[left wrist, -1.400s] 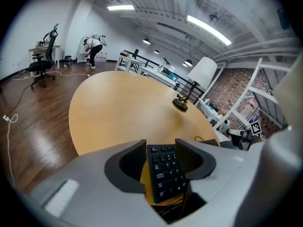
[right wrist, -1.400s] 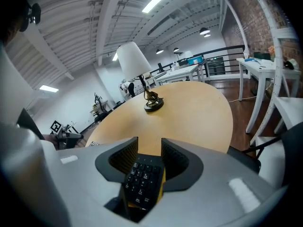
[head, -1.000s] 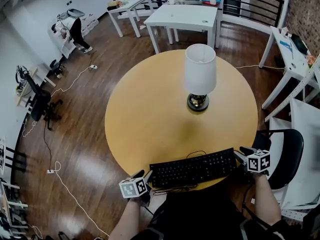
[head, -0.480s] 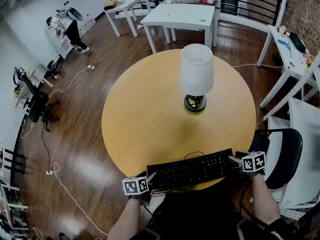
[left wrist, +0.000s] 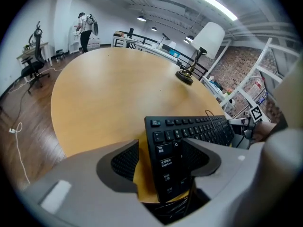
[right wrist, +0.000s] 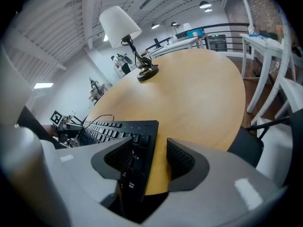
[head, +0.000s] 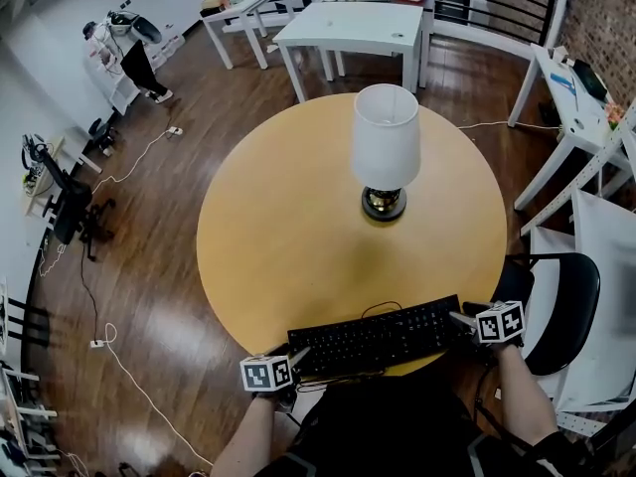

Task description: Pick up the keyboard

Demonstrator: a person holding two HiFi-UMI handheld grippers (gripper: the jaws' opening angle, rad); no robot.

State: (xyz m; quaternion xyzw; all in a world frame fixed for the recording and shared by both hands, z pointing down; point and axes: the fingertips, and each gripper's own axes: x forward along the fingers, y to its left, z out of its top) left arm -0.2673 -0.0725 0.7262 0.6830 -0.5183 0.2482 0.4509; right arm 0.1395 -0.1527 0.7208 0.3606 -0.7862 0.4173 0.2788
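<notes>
Keyboard [head: 383,338] lies flat on table [head: 278,227], well apart from lamp [head: 384,152] toward the person, w/ left gripper [head: 296,356] & right gripper [head: 459,318] straddling its ends, jaws just opened wide, not pressing, so grip & lift remain.

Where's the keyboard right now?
Head view, bottom centre: the keyboard lies along the near edge of the round table, with the lamp beyond it.

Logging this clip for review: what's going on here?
A person holds a gripper at each end of the black keyboard, which lies at the near edge of the round table. The left gripper and right gripper have both just been opening their jaws; each straddles a keyboard end without clamping it.
</notes>
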